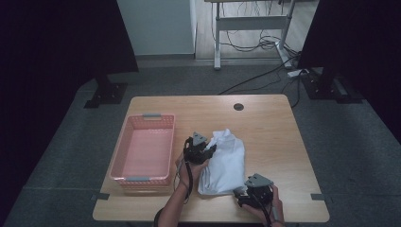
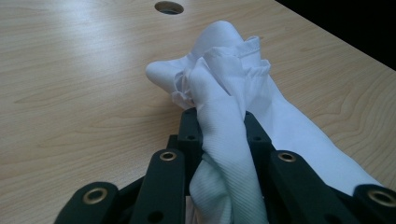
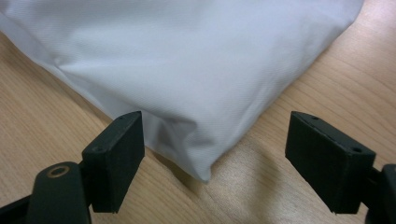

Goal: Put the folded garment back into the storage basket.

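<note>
A lab or recording studio: a lone wooden table [image 1: 265, 118] stands on grey carpet, flanked by black curtains on stands at 10 and 2 o'clock, with loose cables [image 1: 255, 45] under a desk frame at 12 o'clock.

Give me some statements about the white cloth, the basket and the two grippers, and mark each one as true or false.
1. The left gripper is shut on the white cloth. True.
2. The right gripper is shut on a corner of the cloth. False: its jaws are open, with the corner between them but not clamped.
3. The pink basket holds the cloth. False: the cloth lies on the table, to the right of the basket in the high view.
4. The basket has nothing in it. True.
5. A round hole is in the table near its far edge. True.
</note>
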`<state>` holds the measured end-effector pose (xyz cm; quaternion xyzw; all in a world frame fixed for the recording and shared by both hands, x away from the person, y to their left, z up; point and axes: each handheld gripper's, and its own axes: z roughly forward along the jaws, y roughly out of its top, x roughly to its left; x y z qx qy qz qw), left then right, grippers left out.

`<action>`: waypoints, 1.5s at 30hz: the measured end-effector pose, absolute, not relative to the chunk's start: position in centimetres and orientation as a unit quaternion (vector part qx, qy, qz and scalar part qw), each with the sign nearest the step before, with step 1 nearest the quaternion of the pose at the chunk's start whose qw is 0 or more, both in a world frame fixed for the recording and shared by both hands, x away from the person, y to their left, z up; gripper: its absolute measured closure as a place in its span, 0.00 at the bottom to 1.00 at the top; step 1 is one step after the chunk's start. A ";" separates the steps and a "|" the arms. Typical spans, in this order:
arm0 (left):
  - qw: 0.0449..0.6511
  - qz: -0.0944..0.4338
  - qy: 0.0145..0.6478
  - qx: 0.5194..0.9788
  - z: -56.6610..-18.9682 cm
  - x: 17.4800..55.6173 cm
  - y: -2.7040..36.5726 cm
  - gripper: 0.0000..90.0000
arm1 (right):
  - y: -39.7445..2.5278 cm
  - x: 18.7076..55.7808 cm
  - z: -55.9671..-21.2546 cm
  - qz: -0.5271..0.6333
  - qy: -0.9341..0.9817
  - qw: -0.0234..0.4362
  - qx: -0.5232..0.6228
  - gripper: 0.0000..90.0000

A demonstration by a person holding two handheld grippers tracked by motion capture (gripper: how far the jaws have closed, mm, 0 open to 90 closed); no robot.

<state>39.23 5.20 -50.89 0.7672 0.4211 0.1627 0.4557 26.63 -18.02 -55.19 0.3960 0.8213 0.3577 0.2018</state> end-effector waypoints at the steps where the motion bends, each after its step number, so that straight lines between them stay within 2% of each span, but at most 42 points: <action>1: 0.456 0.162 0.422 0.767 -50.9 39.2 5.2 0.82 | -17.9 26.7 -55.3 0.357 0.822 0.201 0.396 0.23; 14: 0.458 0.163 0.419 0.767 -50.7 39.0 5.0 0.82 | -17.3 27.6 -55.6 0.358 0.823 0.186 0.401 0.30; 20: 0.460 0.164 0.415 0.768 -50.4 38.8 4.7 0.82 | -17.4 27.7 -55.5 0.364 0.821 0.170 0.406 0.47; 22: 0.460 0.165 0.413 0.769 -50.3 38.7 4.6 0.82 | -17.5 27.8 -55.4 0.363 0.821 0.169 0.408 0.59; 23: 0.461 0.165 0.413 0.768 -50.3 38.7 4.6 0.82 | -17.5 27.8 -55.4 0.363 0.821 0.169 0.408 0.59; 27: 0.462 0.165 0.411 0.768 -50.2 38.6 4.6 0.82 | -17.6 27.8 -55.3 0.366 0.820 0.171 0.406 0.73; 29: 0.463 0.165 0.412 0.767 -50.2 38.5 4.6 0.82 | -17.5 27.8 -55.3 0.364 0.820 0.174 0.407 0.77; 36: 0.465 0.165 0.410 0.767 -50.1 38.3 4.6 0.82 | -17.4 27.8 -55.1 0.363 0.818 0.178 0.409 0.84; 45: 0.464 0.166 0.408 0.768 -49.9 38.4 4.4 0.82 | -17.3 27.6 -54.9 0.363 0.816 0.188 0.409 0.86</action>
